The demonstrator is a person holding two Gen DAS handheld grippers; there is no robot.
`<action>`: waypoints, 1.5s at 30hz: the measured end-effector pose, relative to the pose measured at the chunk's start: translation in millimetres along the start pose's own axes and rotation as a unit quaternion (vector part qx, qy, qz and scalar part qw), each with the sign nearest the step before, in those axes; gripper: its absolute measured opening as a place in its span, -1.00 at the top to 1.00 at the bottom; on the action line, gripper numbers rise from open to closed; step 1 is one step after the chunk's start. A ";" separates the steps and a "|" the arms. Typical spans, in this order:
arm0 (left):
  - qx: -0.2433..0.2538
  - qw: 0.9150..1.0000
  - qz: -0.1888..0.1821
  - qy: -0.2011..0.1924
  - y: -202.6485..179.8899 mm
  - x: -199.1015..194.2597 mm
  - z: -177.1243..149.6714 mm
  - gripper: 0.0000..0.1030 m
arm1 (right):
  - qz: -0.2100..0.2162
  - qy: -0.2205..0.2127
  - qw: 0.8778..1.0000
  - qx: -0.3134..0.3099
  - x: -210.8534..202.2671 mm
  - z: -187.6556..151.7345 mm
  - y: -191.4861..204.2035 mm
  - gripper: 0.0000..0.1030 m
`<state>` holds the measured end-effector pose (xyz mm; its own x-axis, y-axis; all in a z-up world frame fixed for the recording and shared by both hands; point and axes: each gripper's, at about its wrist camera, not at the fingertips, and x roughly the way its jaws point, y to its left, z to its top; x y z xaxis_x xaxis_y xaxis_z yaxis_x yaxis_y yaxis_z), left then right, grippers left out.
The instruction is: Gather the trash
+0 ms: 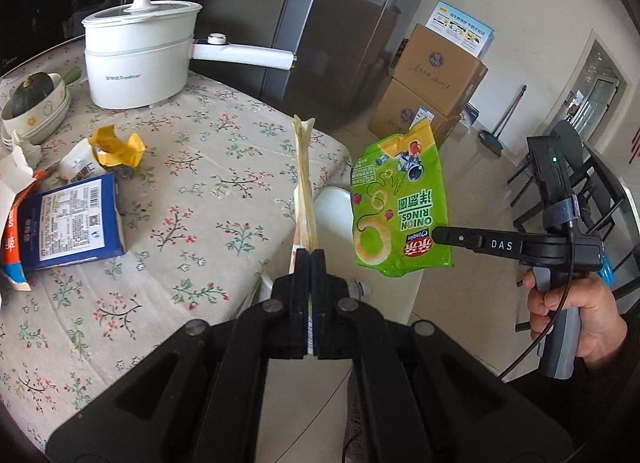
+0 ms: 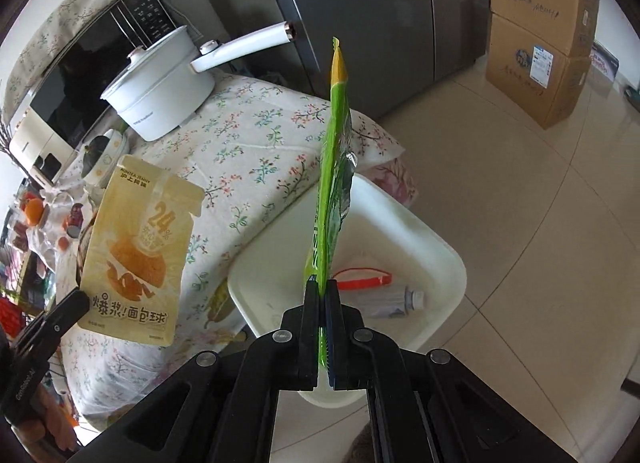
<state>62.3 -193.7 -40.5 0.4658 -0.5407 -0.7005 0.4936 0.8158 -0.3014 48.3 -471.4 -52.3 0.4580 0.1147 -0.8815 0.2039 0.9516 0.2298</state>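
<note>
My left gripper (image 1: 310, 253) is shut on a yellow bread snack bag (image 1: 305, 183), seen edge-on; its face shows in the right wrist view (image 2: 140, 247). My right gripper (image 2: 322, 287) is shut on a green onion rings bag (image 2: 334, 167), also visible in the left wrist view (image 1: 400, 203). Both bags hang over the table edge, above a white bin (image 2: 400, 223) on the floor that holds a crushed tube (image 2: 394, 299) and an orange strip (image 2: 360, 279). On the floral table (image 1: 200, 183) lie a blue carton (image 1: 68, 223) and a yellow wrapper (image 1: 116, 151).
A white electric pot (image 1: 140, 59) and a bowl with a squash (image 1: 34, 99) stand at the table's back. A grey fridge (image 1: 340, 23) and stacked cardboard boxes (image 1: 428, 83) are behind. Chairs (image 1: 580, 191) stand at the right.
</note>
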 end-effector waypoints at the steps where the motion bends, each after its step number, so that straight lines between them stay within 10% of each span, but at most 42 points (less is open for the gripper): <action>1: 0.005 1.000 -0.004 0.006 -4.4 5.9 -0.7 0.98 | -0.002 0.008 1.000 0.002 3.1 -2.1 -3.8 0.94; 9: 0.025 0.998 -0.008 0.057 -25.4 51.7 -8.3 0.98 | -0.011 0.033 0.999 0.024 11.2 -9.7 -25.8 0.78; 13: 0.034 0.997 -0.005 0.066 -29.0 68.2 -9.4 0.98 | -0.017 0.030 0.999 0.029 10.0 -9.7 -32.9 0.21; 21: 0.045 0.997 0.005 0.066 -29.8 86.6 -6.9 0.95 | -0.023 0.023 0.999 0.032 6.3 -9.0 -40.4 0.11; 27: 0.058 0.996 0.042 0.052 -20.7 76.4 -3.6 -0.25 | -0.027 0.011 0.999 0.032 0.5 -5.4 -38.3 -0.01; 45: 0.018 0.982 0.190 0.012 82.4 -19.7 -1.7 -0.63 | -0.009 -0.040 0.998 -0.043 -2.6 20.2 65.9 -0.29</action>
<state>92.6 -115.5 -52.6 0.6038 -0.1941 -0.7731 0.3146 0.9492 0.0073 78.1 -414.7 -26.5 0.5226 0.0784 -0.8490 0.1383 0.9748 0.1751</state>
